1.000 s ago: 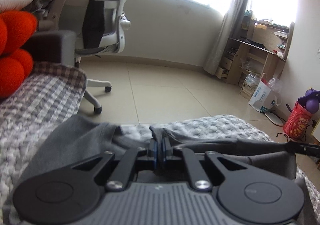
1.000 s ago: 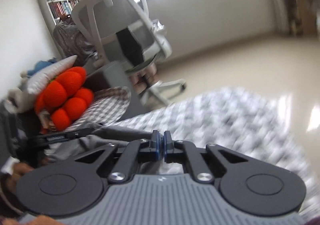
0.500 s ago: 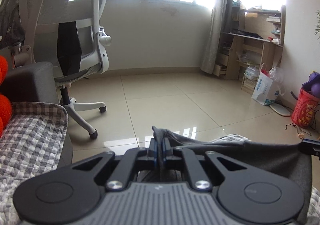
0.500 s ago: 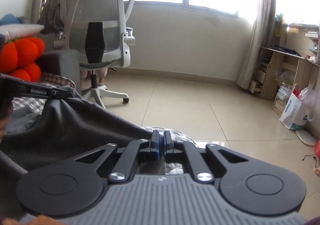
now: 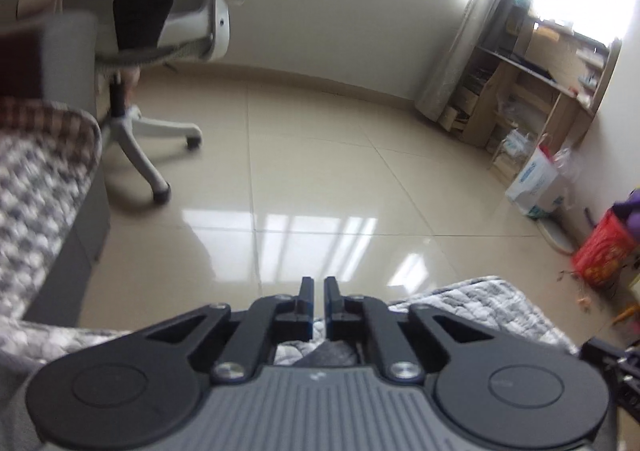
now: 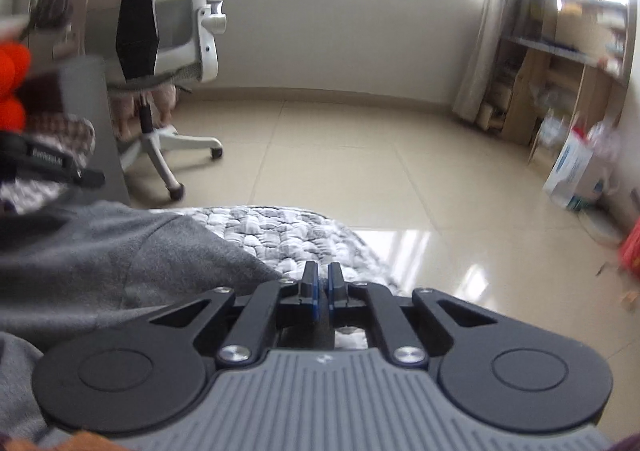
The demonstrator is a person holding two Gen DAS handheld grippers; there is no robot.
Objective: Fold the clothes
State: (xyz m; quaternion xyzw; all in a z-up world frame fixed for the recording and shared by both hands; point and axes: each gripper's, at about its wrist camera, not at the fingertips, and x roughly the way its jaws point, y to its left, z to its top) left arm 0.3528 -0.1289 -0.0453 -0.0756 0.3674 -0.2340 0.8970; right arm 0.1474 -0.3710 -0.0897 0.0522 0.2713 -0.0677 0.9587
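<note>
Grey garment (image 6: 100,271) lies spread on the quilted grey-and-white cover (image 6: 280,235), left of the right tool (image 6: 322,283) and reaching up to its linkage. A dark fold of the same cloth shows just under the left tool (image 5: 318,291), behind its fingers.

Both tools point level and forward, out over the cover's edge toward the tiled floor (image 5: 320,171). The left tool's 2 fingers stand slightly apart with only floor seen between them, so it grips nothing. The right tool's 2 fingers also show a narrow gap with blue pads; dark material sits low in that gap, and I cannot tell whether it is cloth or the tool's own frame. In the right wrist view the left tool appears at the far left edge, above the garment.

Beyond the cover, a white office chair (image 6: 160,51) stands on the floor to the left. A wooden shelf unit (image 5: 540,83) and a white bag (image 5: 536,179) sit at the right wall, with a red container (image 5: 604,251) nearer the cover's right corner. Orange plush balls (image 6: 12,87) rest at the far left.
</note>
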